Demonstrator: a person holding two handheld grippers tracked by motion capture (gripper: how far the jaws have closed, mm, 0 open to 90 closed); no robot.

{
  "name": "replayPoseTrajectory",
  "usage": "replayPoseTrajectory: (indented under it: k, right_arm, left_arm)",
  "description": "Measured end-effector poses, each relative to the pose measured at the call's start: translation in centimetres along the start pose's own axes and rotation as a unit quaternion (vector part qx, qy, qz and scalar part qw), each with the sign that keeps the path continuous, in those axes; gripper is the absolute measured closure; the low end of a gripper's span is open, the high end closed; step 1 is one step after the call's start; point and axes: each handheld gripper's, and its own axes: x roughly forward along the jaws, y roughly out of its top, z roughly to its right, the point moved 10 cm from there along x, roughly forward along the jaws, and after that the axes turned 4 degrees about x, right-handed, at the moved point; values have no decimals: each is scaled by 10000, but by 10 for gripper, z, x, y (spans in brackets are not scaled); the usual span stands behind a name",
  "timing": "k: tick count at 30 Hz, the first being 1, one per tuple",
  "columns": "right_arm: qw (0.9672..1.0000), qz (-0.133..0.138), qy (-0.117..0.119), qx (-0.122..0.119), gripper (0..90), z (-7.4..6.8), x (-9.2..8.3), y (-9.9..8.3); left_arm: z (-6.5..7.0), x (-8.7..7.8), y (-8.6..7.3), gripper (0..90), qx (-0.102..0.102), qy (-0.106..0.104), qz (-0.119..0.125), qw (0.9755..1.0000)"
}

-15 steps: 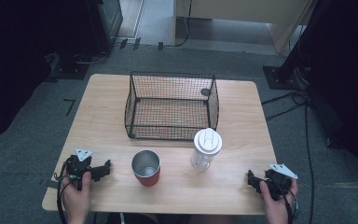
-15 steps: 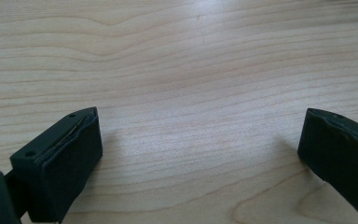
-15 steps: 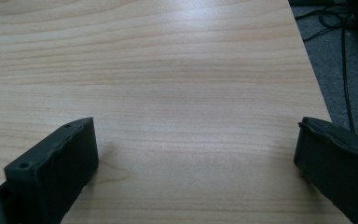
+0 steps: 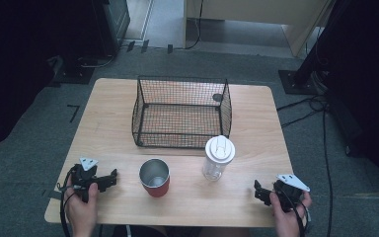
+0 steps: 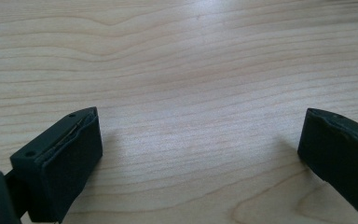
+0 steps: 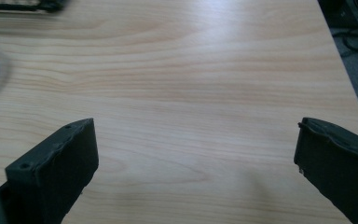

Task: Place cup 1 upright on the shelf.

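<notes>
High view: we list a basket (image 4: 182,111) mid-table; before it a cup (image 4: 154,177) and a bottle (image 4: 219,157), upright and apart. Left gripper (image 4: 109,179) rests left of the cup, right gripper (image 4: 259,192) right of the bottle. Nothing has shifted since a moment ago; we judge work unstarted.

Left gripper view: jaws wide, empty, over the table (image 5: 191,70).

Right gripper view: jaws wide, empty.

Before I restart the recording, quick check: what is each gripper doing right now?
Left gripper: open, holding nothing, bare table between its jaws.
Right gripper: open, holding nothing, over bare table.
</notes>
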Motion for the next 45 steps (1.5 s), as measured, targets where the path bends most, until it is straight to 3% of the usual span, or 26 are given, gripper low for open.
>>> replayPoseTrajectory:
  k: [12, 15, 23, 45]
  right_arm:
    - [9986, 137, 388, -333, 0, -47, -13, 7]
    - [9972, 150, 539, -491, 0, -67, -16, 7]
    - [9938, 170, 842, -702, 0, -101, -21, 6]
    - [9840, 200, 1408, -1072, 0, -170, -32, 2]
  left_arm:
    - [0, 0, 0, 5, -1, -3, 0, 10000]
    - [0, 0, 0, 5, -1, -4, 0, 10000]
    - [0, 0, 0, 5, -2, -3, 1, 10000]
    - [0, 0, 0, 5, 18, -2, -4, 10000]
